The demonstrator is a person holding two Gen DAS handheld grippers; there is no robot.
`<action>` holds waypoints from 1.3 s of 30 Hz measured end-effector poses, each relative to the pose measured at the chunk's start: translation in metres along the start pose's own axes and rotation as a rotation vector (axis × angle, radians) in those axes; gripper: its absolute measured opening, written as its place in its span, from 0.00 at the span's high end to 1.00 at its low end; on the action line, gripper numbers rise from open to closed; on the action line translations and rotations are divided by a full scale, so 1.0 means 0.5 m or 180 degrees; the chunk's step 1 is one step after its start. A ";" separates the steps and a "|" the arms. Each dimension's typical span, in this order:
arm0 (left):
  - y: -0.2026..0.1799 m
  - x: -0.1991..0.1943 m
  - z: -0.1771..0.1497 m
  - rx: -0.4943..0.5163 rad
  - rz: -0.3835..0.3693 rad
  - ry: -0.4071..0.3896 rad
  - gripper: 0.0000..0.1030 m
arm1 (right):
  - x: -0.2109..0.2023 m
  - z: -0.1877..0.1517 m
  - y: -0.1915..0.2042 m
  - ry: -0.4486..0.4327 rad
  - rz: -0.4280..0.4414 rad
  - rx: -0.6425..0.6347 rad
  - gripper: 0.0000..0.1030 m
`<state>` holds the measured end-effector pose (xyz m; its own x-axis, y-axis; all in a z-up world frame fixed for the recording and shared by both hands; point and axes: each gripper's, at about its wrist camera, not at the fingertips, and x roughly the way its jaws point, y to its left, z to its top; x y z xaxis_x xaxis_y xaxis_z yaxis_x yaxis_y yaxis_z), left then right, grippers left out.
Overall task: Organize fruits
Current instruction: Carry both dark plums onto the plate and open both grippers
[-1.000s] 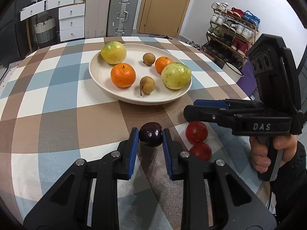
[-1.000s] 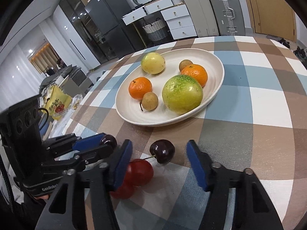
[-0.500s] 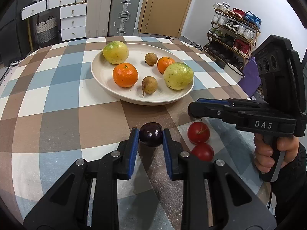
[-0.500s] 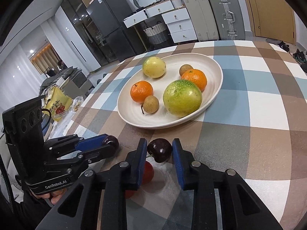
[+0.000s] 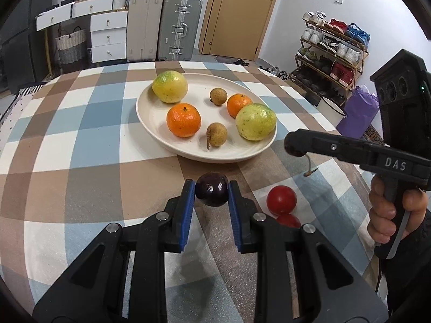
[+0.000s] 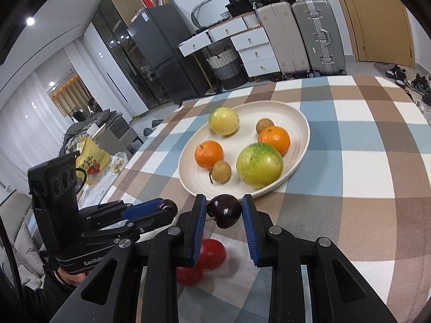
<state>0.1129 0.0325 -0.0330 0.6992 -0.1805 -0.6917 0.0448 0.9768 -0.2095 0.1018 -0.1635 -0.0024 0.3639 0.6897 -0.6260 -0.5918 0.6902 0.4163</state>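
My left gripper (image 5: 211, 192) is shut on a dark purple cherry (image 5: 211, 192), held just above the checked tablecloth in front of the plate. My right gripper (image 6: 224, 214) is shut on a second dark cherry (image 6: 224, 214) with its stem hanging down; in the left wrist view that cherry (image 5: 294, 147) shows at the tip of the right gripper, lifted off the cloth near the plate's right rim. Two red cherry tomatoes (image 5: 281, 199) (image 6: 211, 254) lie on the cloth between the grippers. The cream plate (image 5: 150, 113) holds two oranges, two yellow-green fruits and two small brown longans.
A hand (image 5: 390, 215) grips the right tool's handle at the right. The round table's edge (image 5: 358, 177) curves close by on the right. Suitcases, drawers and a shoe rack stand on the floor beyond the table. A yellow bag (image 6: 91, 161) lies off the table's left side.
The right gripper's jaws closed on the stemmed cherry and lifted it off the cloth toward the plate. The left gripper stayed in place, still holding its cherry.
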 end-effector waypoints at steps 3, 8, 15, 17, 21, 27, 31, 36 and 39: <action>-0.001 -0.015 0.016 0.0010 0.0024 -0.0093 0.79 | -0.019 0.017 0.004 -0.0092 -0.0002 -0.0015 0.73; 0.006 -0.037 0.049 -0.0010 0.0080 -0.0240 0.79 | -0.035 0.053 0.009 -0.0230 -0.0012 0.0002 0.73; 0.010 -0.044 0.095 0.0016 0.0169 -0.0374 0.79 | -0.038 0.102 0.019 -0.0320 -0.0089 -0.0054 0.73; 0.010 -0.039 0.108 0.0024 0.0199 -0.0402 0.79 | -0.032 0.115 0.019 -0.0327 -0.0129 -0.0072 0.73; 0.013 -0.017 0.134 0.0054 0.0257 -0.0406 0.79 | -0.013 0.135 0.017 -0.0366 -0.0170 -0.0105 0.73; 0.019 0.021 0.159 0.0089 0.0306 -0.0393 0.78 | 0.035 0.155 0.008 -0.0308 -0.0221 -0.0103 0.73; 0.026 0.047 0.173 0.0085 0.0347 -0.0386 0.78 | 0.072 0.162 0.000 -0.0225 -0.0257 -0.0102 0.73; 0.039 0.075 0.185 0.0066 0.0373 -0.0357 0.78 | 0.112 0.167 -0.009 -0.0157 -0.0328 -0.0118 0.73; 0.047 0.090 0.191 0.0046 0.0380 -0.0325 0.78 | 0.128 0.171 -0.010 -0.0135 -0.0375 -0.0145 0.73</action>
<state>0.2135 0.0584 -0.0032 0.7691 -0.0509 -0.6370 -0.0334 0.9923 -0.1195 0.1895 -0.1038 0.0120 0.4624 0.6137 -0.6400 -0.5749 0.7570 0.3105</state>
